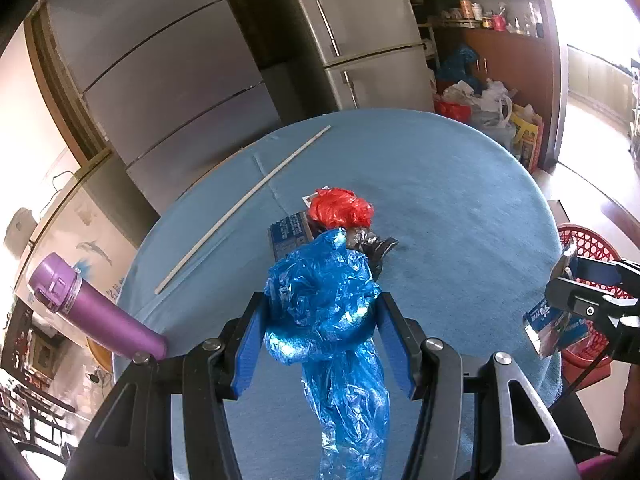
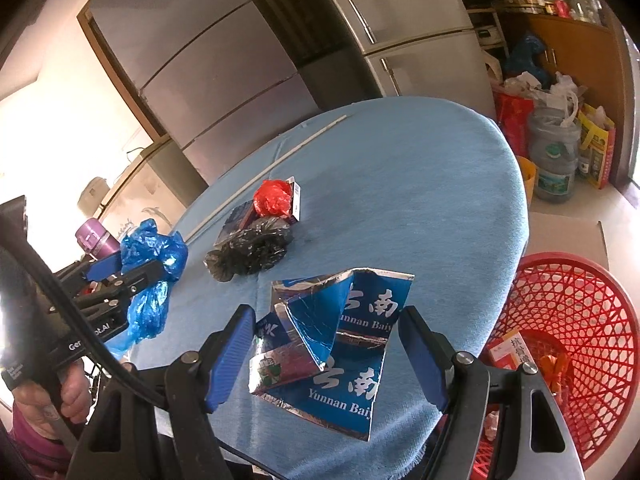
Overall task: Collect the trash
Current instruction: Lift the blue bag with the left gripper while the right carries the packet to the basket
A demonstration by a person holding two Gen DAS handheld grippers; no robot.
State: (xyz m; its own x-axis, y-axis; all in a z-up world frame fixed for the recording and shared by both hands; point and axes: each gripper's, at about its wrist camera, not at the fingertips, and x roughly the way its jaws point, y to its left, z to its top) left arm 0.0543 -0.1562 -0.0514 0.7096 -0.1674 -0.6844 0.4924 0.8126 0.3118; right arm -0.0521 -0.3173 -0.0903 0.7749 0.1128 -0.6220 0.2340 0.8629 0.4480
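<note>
The round worktop [image 1: 440,184], covered in a blue cloth, fills both views, with two grey fridges [image 1: 168,72] standing behind it. Only the right wrist view shows the inside of the red basket [image 2: 568,320] beside the worktop's edge: a small box and some orange scraps lie at its bottom. The left wrist view catches just a slice of that basket, partly hidden behind the right gripper [image 1: 568,276].

The left gripper [image 1: 320,312] has its jaws closed on a crumpled blue plastic bag [image 1: 324,312], which bulges above the pads and hangs down between the arms. From the right wrist view the same bag is seen side-on, held above the worktop's near-left edge.

The right gripper [image 2: 328,336] has its jaws set wide on either side of a torn blue and silver carton [image 2: 344,344], folded open with white lettering. Whether the pads press on it cannot be told from that view; in the left wrist view the carton hangs from that gripper, off the worktop's edge.

Near the middle of the worktop lie a black bag [image 2: 252,248], a red bag [image 2: 272,198] just behind it, and a flat blue box [image 1: 288,234] under them. The held blue bag blocks part of this pile in the left wrist view.

A long pale stick [image 1: 244,210] lies across the far left. A purple bottle [image 1: 92,310] stands at the left edge.
</note>
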